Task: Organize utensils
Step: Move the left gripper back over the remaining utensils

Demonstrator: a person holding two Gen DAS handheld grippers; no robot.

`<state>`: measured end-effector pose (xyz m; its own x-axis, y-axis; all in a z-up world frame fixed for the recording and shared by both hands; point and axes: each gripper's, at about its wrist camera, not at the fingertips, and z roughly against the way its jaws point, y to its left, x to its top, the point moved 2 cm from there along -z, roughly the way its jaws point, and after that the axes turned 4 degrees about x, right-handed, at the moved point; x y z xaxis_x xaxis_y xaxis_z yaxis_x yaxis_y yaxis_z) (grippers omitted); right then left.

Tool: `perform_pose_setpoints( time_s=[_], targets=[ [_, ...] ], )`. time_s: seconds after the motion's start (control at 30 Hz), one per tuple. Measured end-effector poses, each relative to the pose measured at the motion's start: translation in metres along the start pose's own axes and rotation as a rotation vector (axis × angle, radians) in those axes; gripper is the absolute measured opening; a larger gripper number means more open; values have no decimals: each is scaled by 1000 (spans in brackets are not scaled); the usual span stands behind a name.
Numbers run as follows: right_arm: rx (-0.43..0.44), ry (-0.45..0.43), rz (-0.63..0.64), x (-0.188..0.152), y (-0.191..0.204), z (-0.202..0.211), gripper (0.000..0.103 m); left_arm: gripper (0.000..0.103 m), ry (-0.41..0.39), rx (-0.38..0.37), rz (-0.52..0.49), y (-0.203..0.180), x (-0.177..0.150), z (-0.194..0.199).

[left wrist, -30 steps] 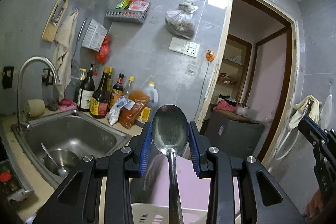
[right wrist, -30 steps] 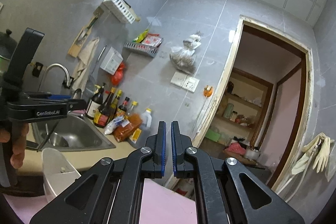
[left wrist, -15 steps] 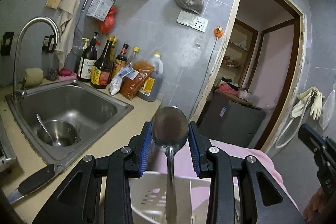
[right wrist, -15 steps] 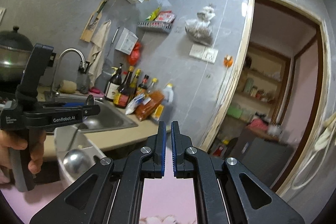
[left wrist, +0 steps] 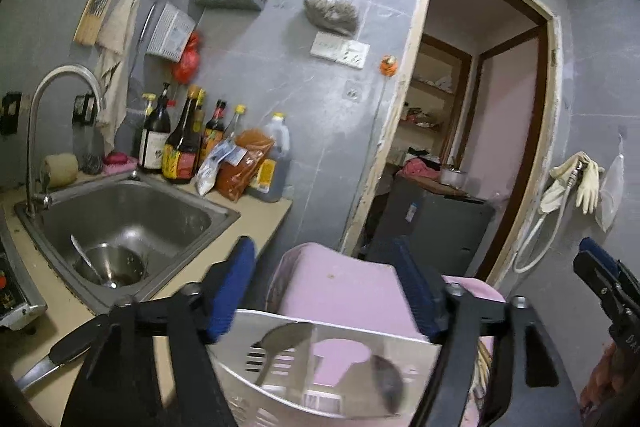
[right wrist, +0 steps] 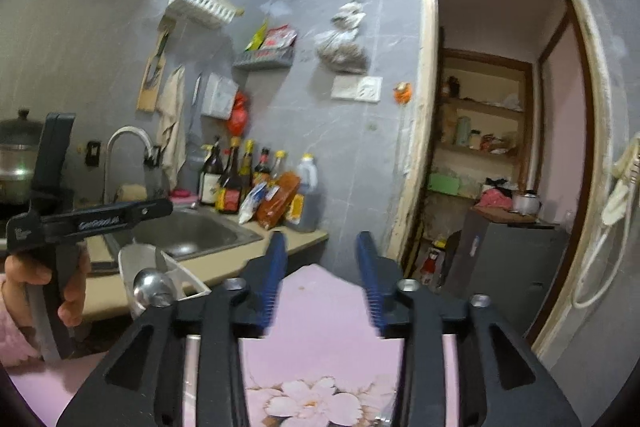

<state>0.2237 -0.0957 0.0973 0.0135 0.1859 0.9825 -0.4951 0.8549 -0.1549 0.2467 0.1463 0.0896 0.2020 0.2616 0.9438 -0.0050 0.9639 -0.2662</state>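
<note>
The left tool is opening, and nothing is between its blue pads now. It hangs just above the white basket, which looks like the reason for this place: a spoon let go here falls straight into the holder. Two spoons are inside the basket. One spoon leans with its bowl up near the far wall, and a second spoon shows blurred lower at the right, so I judge it is still settling.

The basket stands on a pink cloth beside the bench, close to the sink, where a small metal bowl with another spoon in it waits. A knife lies on the bench edge, near the left tool.

The right tool is also opening and holds nothing; only the pink cloth shows between its fingers. It points level and stays apart from the basket, probably being made ready for the next utensil.
</note>
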Motion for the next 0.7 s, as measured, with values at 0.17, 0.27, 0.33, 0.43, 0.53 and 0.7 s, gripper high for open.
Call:
perform_pose_setpoints(
  time_s=[0.17,0.27,0.33,0.43,0.53,0.7],
  targets=[
    [-62,-85,-47,9,-21,38,78,95,-66,-38,-76,-39,4,23],
    [-102,-119,-73,11,-32,59,95,101,-110,-69,-125,-64,1,35],
    [-127,-132,-80,9,-39,71,103,101,-111,-101,-164,-81,-3,40],
    [-167,-133,-80,3,-49,86,103,101,-96,-145,-204,-102,-12,41],
    [-197,-126,-95,-5,-61,98,103,101,-74,-190,-221,-121,-23,39],
    [-246,-102,-106,-20,-79,110,103,101,-23,-237,-260,-150,-46,31]
  ],
)
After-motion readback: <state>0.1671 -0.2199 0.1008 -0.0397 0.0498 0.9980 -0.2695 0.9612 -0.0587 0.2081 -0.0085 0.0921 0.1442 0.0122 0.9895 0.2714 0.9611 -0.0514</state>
